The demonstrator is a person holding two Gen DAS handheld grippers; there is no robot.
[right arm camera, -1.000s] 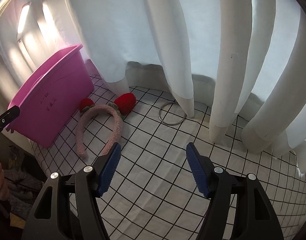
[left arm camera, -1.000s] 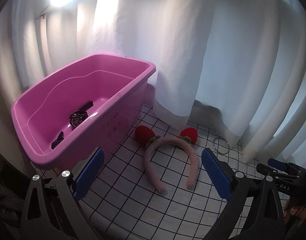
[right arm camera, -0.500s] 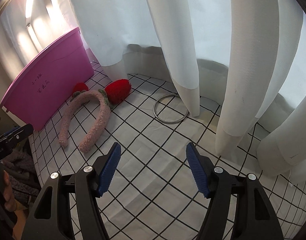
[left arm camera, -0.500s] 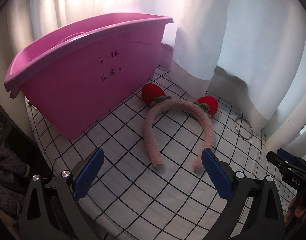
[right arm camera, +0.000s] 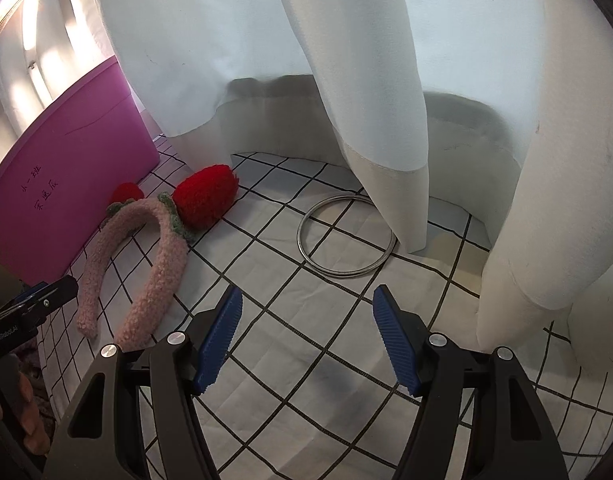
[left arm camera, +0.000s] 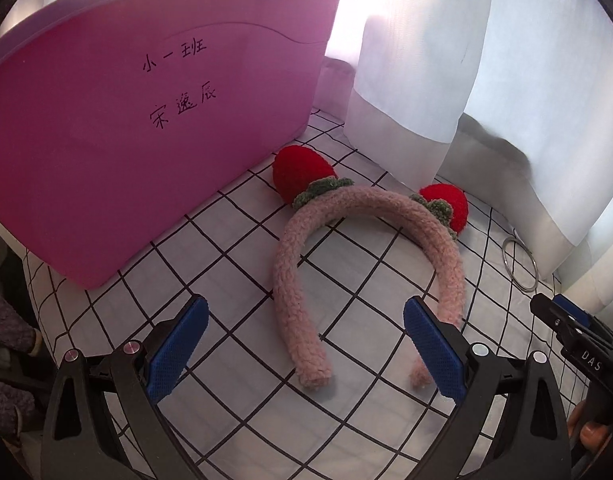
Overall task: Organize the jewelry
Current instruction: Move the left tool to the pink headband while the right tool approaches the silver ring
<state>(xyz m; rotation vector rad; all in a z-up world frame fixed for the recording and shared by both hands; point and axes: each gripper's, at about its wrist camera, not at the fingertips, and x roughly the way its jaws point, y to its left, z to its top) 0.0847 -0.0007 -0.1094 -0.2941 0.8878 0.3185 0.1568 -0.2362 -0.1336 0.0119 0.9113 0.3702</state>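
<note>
Headband [left arm camera: 370, 264] is lying flat on the checked surface [left arm camera: 234, 392] right in front of my left jaws [left arm camera: 306, 352], open end toward me, strawberries at the far side next to the pink bin [left arm camera: 146, 128]. Both sets of jaws are wide with nothing in them. I reckon it's light and fluffy with a springy core, so not fragile, but the fuzz will squash. Best bet is probably pinching one leg near its tip, which sits just ahead of my left jaws. The metal ring [right arm camera: 346, 236] is beyond my right jaws [right arm camera: 308, 340], partly under the curtain [right arm camera: 370, 128]: thin, hard, looks slippery, flat on the cloth, so awkward to pinch. Compared with a second ago, both views sit lower and closer, and I can't see into the bin anymore.
</note>
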